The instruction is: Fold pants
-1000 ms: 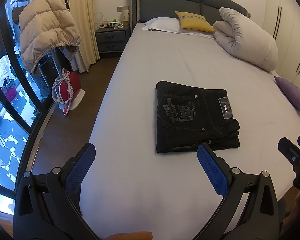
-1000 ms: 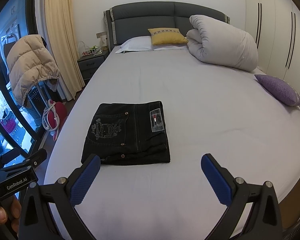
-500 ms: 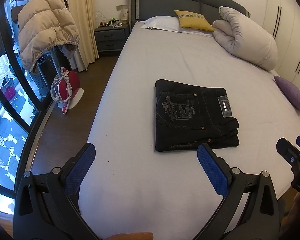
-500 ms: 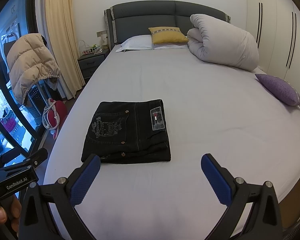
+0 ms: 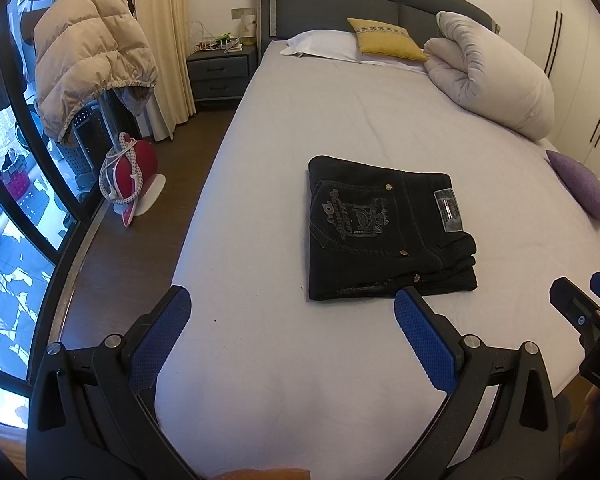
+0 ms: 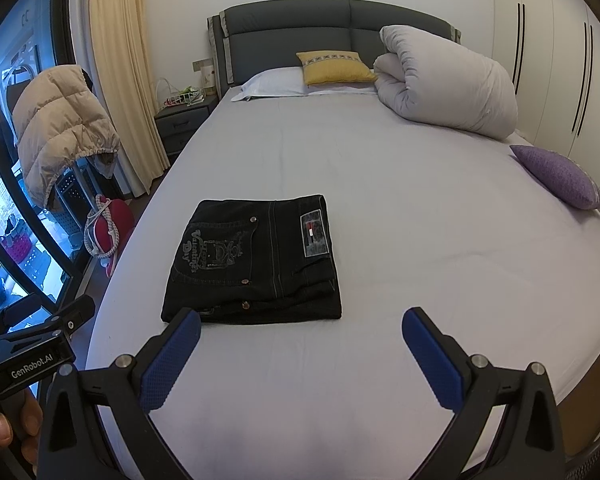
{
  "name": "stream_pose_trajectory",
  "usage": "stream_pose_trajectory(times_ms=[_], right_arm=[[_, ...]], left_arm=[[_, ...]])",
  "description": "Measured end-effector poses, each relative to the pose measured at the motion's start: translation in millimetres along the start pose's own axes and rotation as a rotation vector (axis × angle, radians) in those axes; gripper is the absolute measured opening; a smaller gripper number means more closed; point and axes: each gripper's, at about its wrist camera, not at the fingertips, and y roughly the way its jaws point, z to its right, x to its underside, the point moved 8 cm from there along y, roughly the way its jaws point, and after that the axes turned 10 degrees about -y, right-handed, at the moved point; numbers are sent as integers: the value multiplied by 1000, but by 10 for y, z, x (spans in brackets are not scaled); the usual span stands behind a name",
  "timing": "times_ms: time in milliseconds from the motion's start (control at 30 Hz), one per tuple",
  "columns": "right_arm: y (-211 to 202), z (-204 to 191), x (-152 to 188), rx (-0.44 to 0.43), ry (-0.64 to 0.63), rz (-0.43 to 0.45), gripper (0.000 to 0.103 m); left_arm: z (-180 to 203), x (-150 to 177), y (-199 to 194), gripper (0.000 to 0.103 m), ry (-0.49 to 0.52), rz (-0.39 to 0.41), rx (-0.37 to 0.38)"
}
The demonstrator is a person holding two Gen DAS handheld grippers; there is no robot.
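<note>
1. Left wrist view: pants [image 5: 384, 224] lie folded in a flat black packet on the bed [image 5: 340, 120], ahead and to the right of the left tongs [image 5: 292, 312]. The right pad's tip overlaps the packet's near edge in the picture; whether it touches I cannot tell. These tongs are spread wide, holding nothing.
2. Same view: the packet's longer side runs across, left to right, with the stacked layers showing at its near right corner. The right tongs [image 5: 588, 300] peek in at the right edge, well apart from the cloth.
3. Right wrist view: the pants [image 6: 256, 260] sit ahead and to the left of the right tongs [image 6: 300, 324], which also gape wide and empty. The left pad's tip overlaps the packet's near left corner. The left tongs [image 6: 60, 316] show at the left edge, beside the bed, a hand [image 6: 4, 424] gripping the handle.
4. Judgement: the fold looks done; the packet lies between the two tongs, about equally near both.
5. Surface and room: smooth pale sheet, a rolled duvet [image 6: 448, 84], pillows [image 6: 336, 68] and a purple cushion [image 6: 556, 176] beyond; a nightstand [image 5: 220, 72] and a jacket [image 5: 88, 52] stand left.
</note>
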Motion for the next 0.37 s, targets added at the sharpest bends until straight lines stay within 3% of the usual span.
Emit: stream_pose_trajectory(times_ms=[367], right_arm=[[21, 19, 44, -2, 3, -8, 103]], left_arm=[[-19, -6, 14, 103, -6, 2, 3]])
